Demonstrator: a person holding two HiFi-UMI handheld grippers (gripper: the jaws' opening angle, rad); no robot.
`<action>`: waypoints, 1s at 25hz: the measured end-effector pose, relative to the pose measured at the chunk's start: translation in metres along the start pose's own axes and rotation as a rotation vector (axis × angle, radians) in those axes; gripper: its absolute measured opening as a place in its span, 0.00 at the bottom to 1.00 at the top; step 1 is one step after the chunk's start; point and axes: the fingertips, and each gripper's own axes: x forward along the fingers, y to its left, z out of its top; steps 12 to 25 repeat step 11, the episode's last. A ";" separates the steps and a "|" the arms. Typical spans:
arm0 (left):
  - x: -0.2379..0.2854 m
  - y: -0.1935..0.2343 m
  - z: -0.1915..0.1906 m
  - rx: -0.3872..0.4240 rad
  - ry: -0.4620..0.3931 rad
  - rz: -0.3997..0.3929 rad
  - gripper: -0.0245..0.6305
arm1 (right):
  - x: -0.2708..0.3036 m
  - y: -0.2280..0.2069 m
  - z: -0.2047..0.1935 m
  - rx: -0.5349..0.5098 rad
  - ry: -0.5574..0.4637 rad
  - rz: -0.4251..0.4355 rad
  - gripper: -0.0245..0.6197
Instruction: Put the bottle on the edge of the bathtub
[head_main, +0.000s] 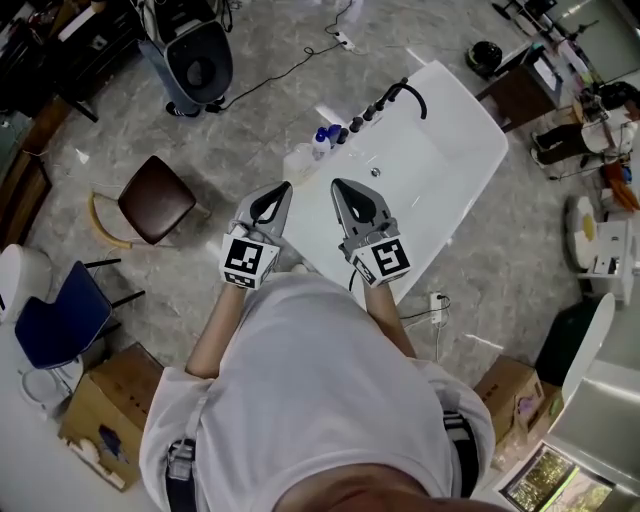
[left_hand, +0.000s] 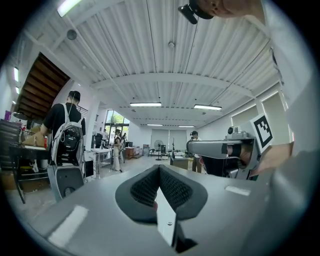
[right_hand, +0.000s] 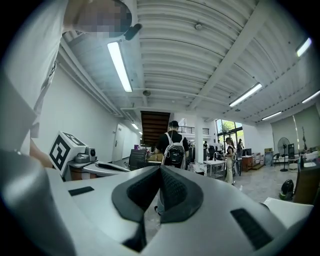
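The left gripper (head_main: 283, 188) and right gripper (head_main: 338, 185) are hovering over the bathtub (head_main: 490, 140), jaws pressed together, empty. What looks like a blue-capped bottle (head_main: 321, 138) is standing on its left edge, beside the taps (head_main: 362, 118).

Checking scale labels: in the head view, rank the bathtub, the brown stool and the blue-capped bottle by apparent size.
1. bathtub, clearly largest
2. brown stool
3. blue-capped bottle, smallest by far

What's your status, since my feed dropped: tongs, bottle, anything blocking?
Left tongs and right tongs shut, empty. Blue-capped bottle by the taps of the bathtub, apart from both. Nothing in between.
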 end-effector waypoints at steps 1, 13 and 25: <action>-0.002 0.001 0.003 -0.002 -0.005 0.001 0.03 | 0.003 0.003 0.004 -0.005 -0.003 0.008 0.04; -0.022 0.005 0.001 -0.076 -0.043 -0.006 0.03 | 0.014 0.032 0.015 -0.017 -0.019 0.070 0.04; -0.022 0.005 0.001 -0.076 -0.043 -0.006 0.03 | 0.014 0.032 0.015 -0.017 -0.019 0.070 0.04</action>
